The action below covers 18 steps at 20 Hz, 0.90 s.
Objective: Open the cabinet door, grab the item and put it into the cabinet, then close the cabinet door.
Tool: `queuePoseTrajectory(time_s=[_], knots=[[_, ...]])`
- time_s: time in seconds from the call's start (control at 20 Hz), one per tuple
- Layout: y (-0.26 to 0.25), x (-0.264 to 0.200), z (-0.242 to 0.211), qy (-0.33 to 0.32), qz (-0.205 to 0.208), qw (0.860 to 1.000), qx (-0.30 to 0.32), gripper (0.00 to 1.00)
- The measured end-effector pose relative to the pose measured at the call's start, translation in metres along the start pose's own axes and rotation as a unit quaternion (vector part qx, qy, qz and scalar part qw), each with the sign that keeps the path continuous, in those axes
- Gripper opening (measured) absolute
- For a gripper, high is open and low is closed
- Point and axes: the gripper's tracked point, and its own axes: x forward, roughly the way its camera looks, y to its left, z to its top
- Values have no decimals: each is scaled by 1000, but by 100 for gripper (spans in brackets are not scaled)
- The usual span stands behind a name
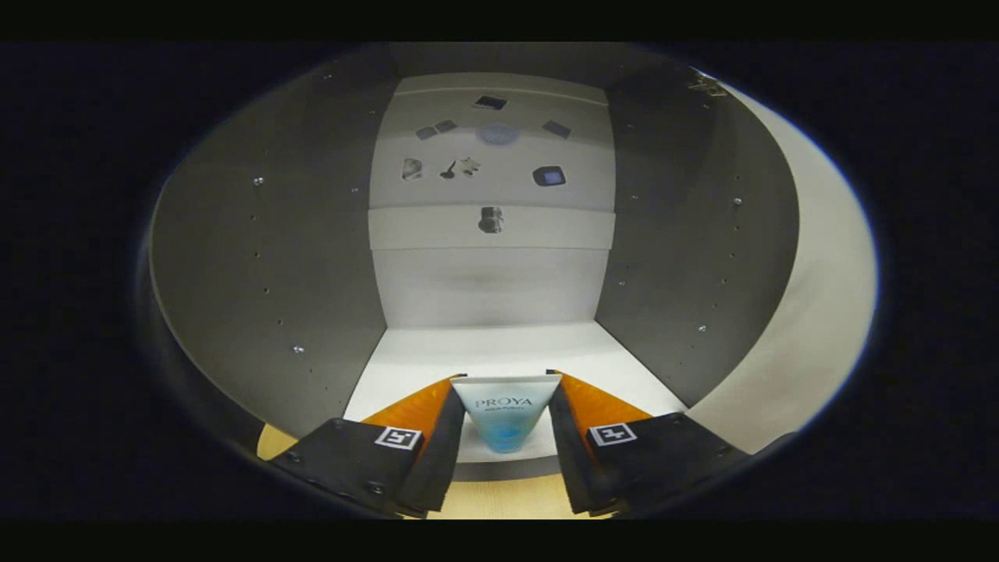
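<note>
I look straight into the open cabinet (499,273). Its white floor (499,351) lies just ahead of my fingers, and grey side walls rise at either hand. A pale blue and white tube (506,417) stands between my fingers, wide end up, held at the cabinet's front edge. My gripper (506,390) is shut on the tube, with both fingers pressing its sides. The cabinet door (812,312) stands swung open, beyond the right wall.
The cabinet's white back wall (492,164) carries several small dark stickers and a horizontal band across the middle. Rows of small shelf-pin holes dot both grey side walls. A light wooden tabletop (499,496) shows below the fingers.
</note>
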Motion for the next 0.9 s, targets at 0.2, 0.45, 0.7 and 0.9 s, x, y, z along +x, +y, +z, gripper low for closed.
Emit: queuePoseTrajectory(time_s=[0.2, 0.45, 0.7, 0.9], knots=[[0, 3, 4, -9, -4, 1000, -5, 64], [-1, -23, 12, -31, -2, 999, -7, 92], [3, -84, 1, -69, 7, 998, 0, 98], [4, -151, -17, -103, 15, 994, 14, 98]])
